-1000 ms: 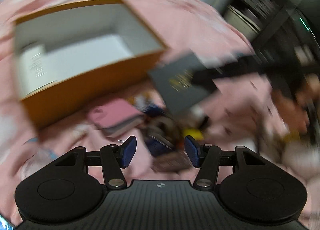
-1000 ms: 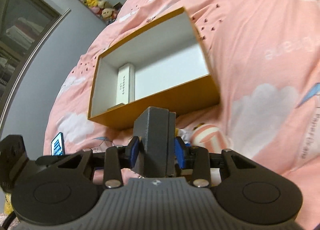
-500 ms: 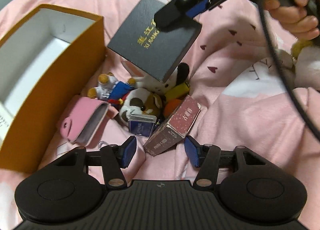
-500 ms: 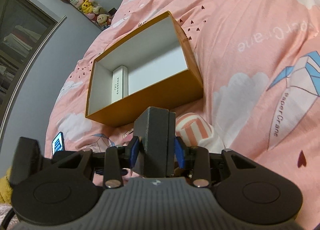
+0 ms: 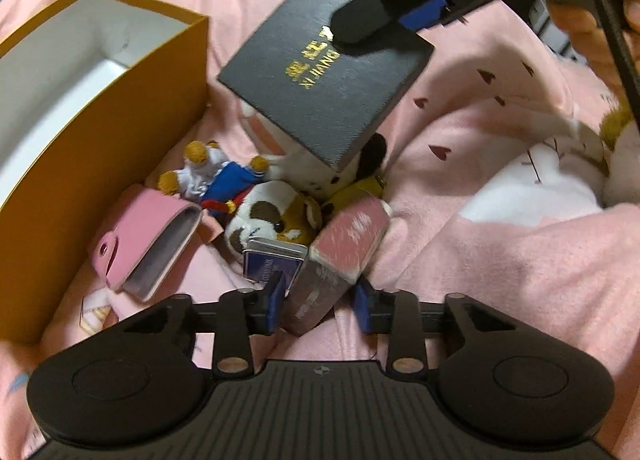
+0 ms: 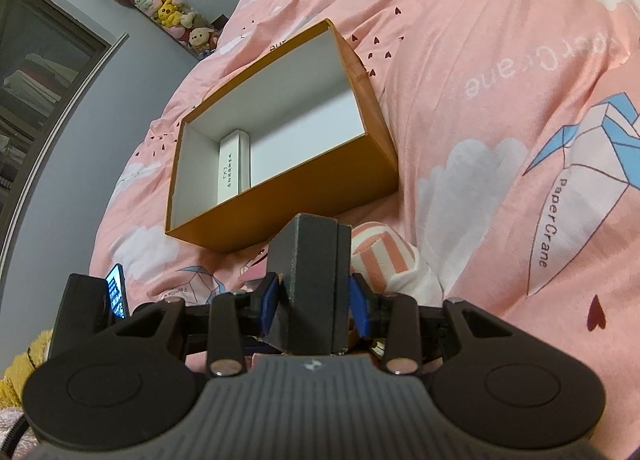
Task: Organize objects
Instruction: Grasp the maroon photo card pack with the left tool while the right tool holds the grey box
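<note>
Nearest the left wrist camera, the left gripper (image 5: 320, 302) has dropped onto the clutter and its jaws are closing around the pink-and-maroon carton (image 5: 334, 268), which half a second ago lay just ahead of wide-open fingers; the left pad looks to be against the carton's side, while a sliver of gap still seems to show at the right pad, so the grip reads as not yet firm. That makes this carton the next item bound for the orange storage box (image 5: 100, 147). Just beyond it lie a blue tin (image 5: 272, 266), a pink card pouch (image 5: 148, 240) and a heap of small plush toys (image 5: 256, 199), all on the pink bedspread (image 5: 500, 219) beside the box. Above them the right gripper (image 6: 314, 306) holds the dark grey gift box (image 5: 324, 79) clamped narrow, as it has been throughout, hanging in the air short of the orange box. Inside that box a white carton (image 6: 232, 167) stands against the wall. The carton's printing is blurred, the plush pile is partly hidden under the gift box, and the orange box's far end is cut off.
</note>
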`<state>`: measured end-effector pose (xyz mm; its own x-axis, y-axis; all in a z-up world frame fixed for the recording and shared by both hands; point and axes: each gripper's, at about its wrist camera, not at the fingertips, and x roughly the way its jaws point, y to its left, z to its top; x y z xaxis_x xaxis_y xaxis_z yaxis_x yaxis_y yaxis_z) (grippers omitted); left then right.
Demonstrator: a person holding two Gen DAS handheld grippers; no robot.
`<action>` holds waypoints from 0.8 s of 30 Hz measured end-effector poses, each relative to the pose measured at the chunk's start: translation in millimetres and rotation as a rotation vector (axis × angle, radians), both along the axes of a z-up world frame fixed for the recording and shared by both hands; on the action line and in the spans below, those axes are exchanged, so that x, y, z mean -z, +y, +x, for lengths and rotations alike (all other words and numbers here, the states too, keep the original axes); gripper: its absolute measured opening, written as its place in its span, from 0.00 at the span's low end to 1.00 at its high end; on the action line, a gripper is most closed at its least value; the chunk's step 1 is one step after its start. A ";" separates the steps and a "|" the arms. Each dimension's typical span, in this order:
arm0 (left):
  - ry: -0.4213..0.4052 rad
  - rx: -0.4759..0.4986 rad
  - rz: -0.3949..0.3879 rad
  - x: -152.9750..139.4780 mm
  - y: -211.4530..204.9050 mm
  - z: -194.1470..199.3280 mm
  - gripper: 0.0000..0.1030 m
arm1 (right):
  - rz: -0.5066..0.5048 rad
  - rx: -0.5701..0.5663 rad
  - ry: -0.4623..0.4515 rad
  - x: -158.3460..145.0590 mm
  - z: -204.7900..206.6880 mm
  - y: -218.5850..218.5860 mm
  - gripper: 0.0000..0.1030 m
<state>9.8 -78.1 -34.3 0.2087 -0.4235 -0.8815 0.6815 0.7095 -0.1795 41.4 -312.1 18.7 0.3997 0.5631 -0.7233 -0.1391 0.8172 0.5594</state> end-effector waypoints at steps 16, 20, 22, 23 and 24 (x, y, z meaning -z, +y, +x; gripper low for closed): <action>-0.049 -0.396 -0.227 -68.4 65.1 4.5 0.24 | -0.036 -0.041 -0.093 -28.2 17.0 11.9 0.39; -0.086 -0.467 -0.263 -102.3 89.1 17.2 0.24 | -0.038 -0.065 -0.136 -41.0 32.7 21.4 0.39; -0.103 -0.497 -0.288 -119.9 100.6 25.8 0.24 | -0.035 -0.083 -0.161 -48.2 41.0 28.2 0.39; -0.108 -0.515 -0.299 -127.7 105.6 29.8 0.24 | -0.031 -0.091 -0.173 -52.1 45.6 32.1 0.39; -0.113 -0.534 -0.308 -133.8 110.9 35.5 0.24 | -0.027 -0.099 -0.184 -55.3 49.9 35.8 0.39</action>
<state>45.3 32.8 99.5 0.5462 -0.4665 -0.6958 0.2744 0.8844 -0.3776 91.3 -276.3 74.1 0.4701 0.5873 -0.6588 -0.3168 0.8090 0.4951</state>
